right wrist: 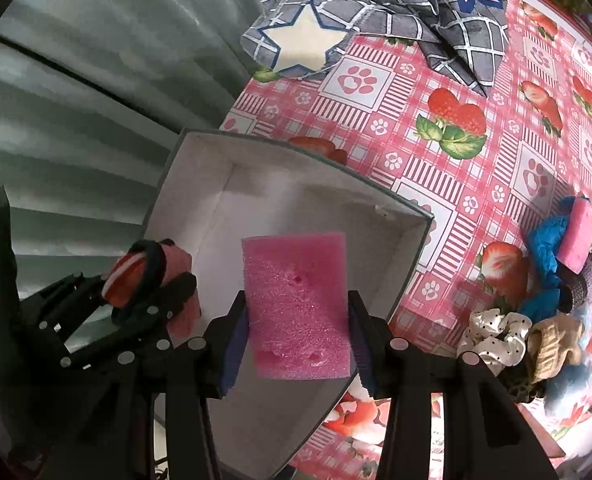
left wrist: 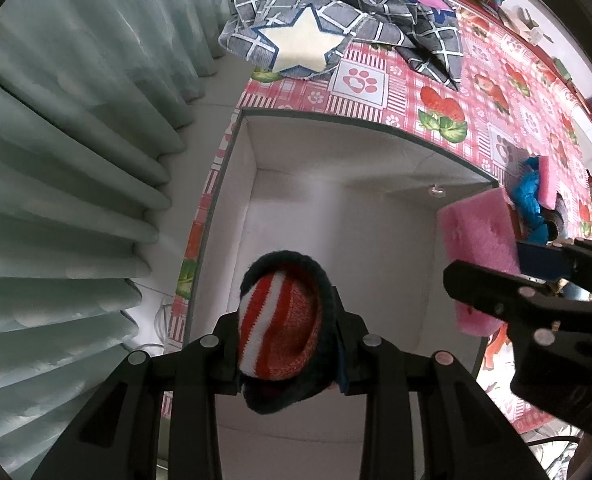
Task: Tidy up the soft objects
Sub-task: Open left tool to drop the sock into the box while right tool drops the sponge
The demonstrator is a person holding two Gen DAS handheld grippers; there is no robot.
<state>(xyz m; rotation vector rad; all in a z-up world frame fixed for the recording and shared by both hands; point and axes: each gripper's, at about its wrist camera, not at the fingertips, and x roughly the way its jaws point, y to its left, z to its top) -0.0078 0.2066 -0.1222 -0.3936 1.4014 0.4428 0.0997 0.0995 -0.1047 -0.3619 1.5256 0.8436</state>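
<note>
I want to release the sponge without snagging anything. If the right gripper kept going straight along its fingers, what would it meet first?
Most likely the white inside of the open box: the right gripper, shut on the pink sponge, points into it. The path looks free, though depth is uncertain.

1. Soft, even daylight fills both views; the tablecloth [left wrist: 491, 92] reads bright and saturated.
2. The box [left wrist: 335, 208] interior shows gentle shadows in its corners.
3. Fisheye distortion bends the box rim and the curtain [left wrist: 76, 160] folds, with black vignette at every corner.
4. The lower right of the right view blurs.
</note>
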